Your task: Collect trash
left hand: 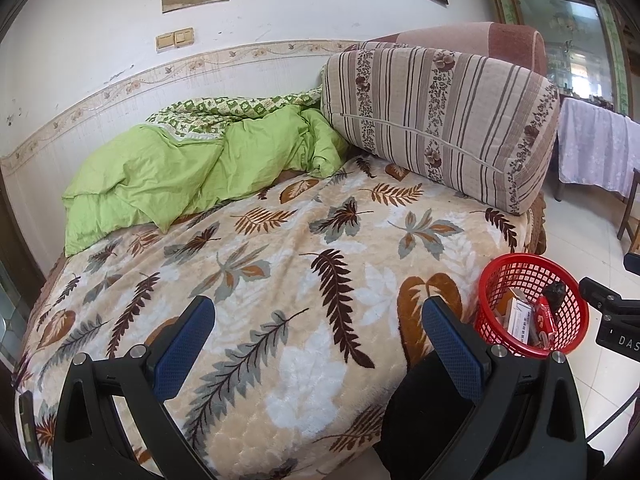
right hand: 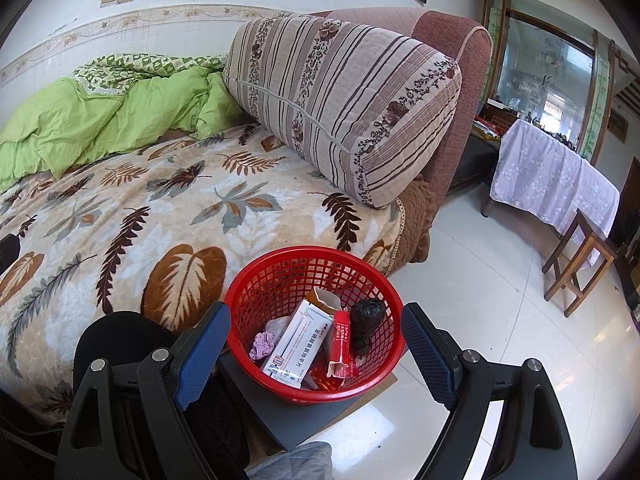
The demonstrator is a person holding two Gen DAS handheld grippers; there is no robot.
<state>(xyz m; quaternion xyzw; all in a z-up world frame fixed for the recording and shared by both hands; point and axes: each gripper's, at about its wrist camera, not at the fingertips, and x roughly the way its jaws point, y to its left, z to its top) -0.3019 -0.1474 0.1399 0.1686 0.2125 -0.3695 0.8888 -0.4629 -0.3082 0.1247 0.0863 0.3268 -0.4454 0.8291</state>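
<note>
A red mesh basket point(right hand: 280, 276) stands on a grey board beside the bed; it also shows in the left wrist view point(left hand: 496, 280). It holds a white medicine box point(right hand: 298, 344), a red wrapper point(right hand: 340, 340), a black crumpled bag point(right hand: 366, 322) and a pink paper wad point(right hand: 262, 344). My right gripper point(right hand: 316, 354) is open and empty, its fingers on either side of the basket, above it. My left gripper point(left hand: 318, 350) is open and empty over the leaf-patterned bedspread point(left hand: 280, 264), left of the basket.
A green quilt point(left hand: 168, 172) lies crumpled at the wall. A striped cushion point(left hand: 440, 120) leans on the pink headboard. A wooden stool point(right hand: 576, 264) and a cloth-covered table point(right hand: 552, 176) stand on the white tile floor point(right hand: 480, 280). A dark knee point(right hand: 120, 336) sits by the bed edge.
</note>
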